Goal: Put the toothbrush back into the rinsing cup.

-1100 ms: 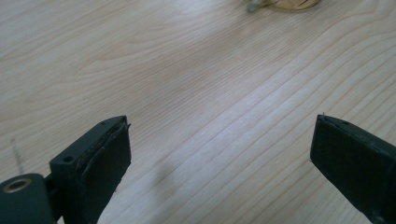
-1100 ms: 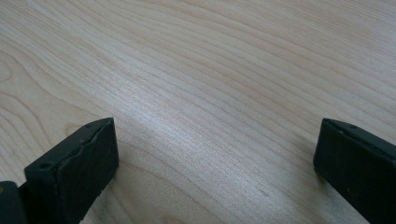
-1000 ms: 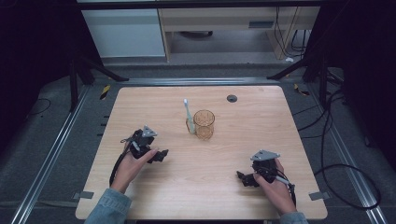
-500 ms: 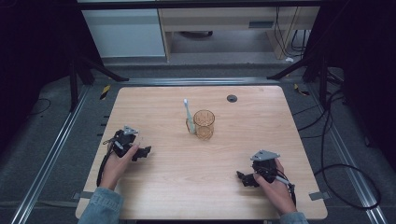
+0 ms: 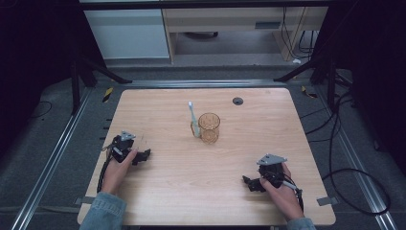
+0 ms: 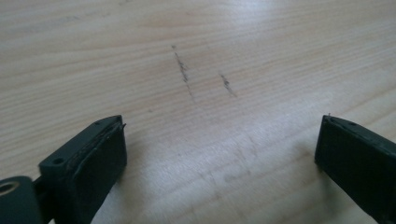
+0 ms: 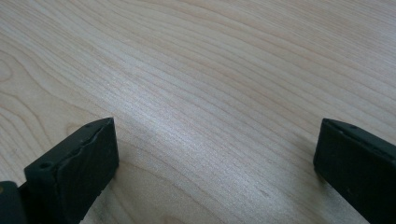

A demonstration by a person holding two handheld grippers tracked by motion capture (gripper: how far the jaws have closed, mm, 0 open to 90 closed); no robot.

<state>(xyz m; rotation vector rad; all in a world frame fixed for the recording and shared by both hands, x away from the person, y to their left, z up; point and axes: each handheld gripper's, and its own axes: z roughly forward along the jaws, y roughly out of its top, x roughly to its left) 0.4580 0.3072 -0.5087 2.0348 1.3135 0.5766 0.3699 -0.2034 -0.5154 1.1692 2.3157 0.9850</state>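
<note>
Toothbrush (image 5: 192,120) stands w/ pale slim handle leaning against the left side of cup (image 5: 209,127), bristle head up & tilted slightly left; both sit mid-table, a bit toward far edge. Cup is amber, see-through, round, w/ faint ribbed or lattice texture; can't tell if glass or plastic. Table (image 5: 158,191) is light wood-grain laminate, rounded corners, matte w/ soft sheen. Small dark round disc (image 5: 238,100) lies flat on the top behind-right of cup, well apart from it. Left gripper (image 5: 141,155), black w/ grey three-cornered plate on top, rests low at table's left edge, held by left hand (image 5: 116,171) w/ denim cuff at wrist; well apart from cup. Right gripper (image 5: 250,182), same build, sits near front-right of table in right hand (image 5: 282,194), jaws aimed left; cable trails off behind it. High view gives layout but the jaw gap is too small to read there. Left gripper view (image 6: 219,135) fills that in: two blocky black jaws w/ flat rubbery pads set wide apart, nothing between them, bare wood below w/ two short dark scuff marks (image 6: 184,72) ahead. Right gripper view (image 7: 215,140): jaws likewise wide, empty, over clean wavy grain w/ a bright sheen patch. Floor around table is dark grey, metal rails (image 5: 48,163) run along both sides.
</note>
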